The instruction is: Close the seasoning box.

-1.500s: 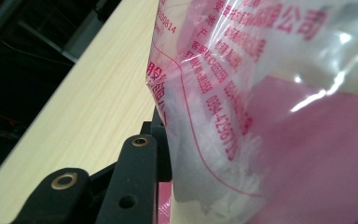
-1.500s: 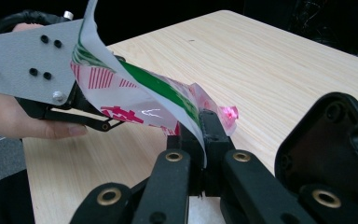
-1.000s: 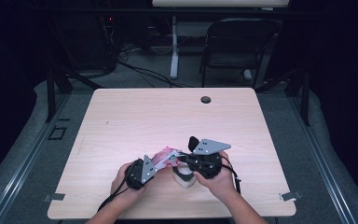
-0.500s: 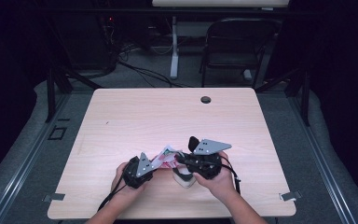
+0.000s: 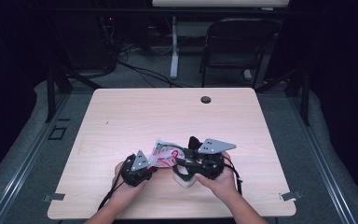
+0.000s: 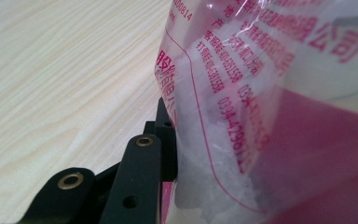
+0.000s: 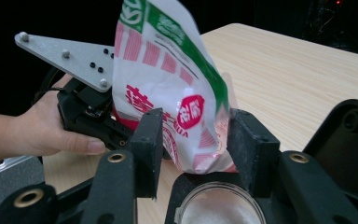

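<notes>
left gripper (image 5: 154, 161): clamped on the printed bag (image 5: 165, 153), little changed from a second ago | right gripper (image 7: 193, 140): jaws have just been opening, now spread, bag between them, pads off it | bag: upright over the small white-filled dish (image 7: 221, 205) near the worktop (image 5: 144, 112) front edge, now tilted slightly more.
</notes>
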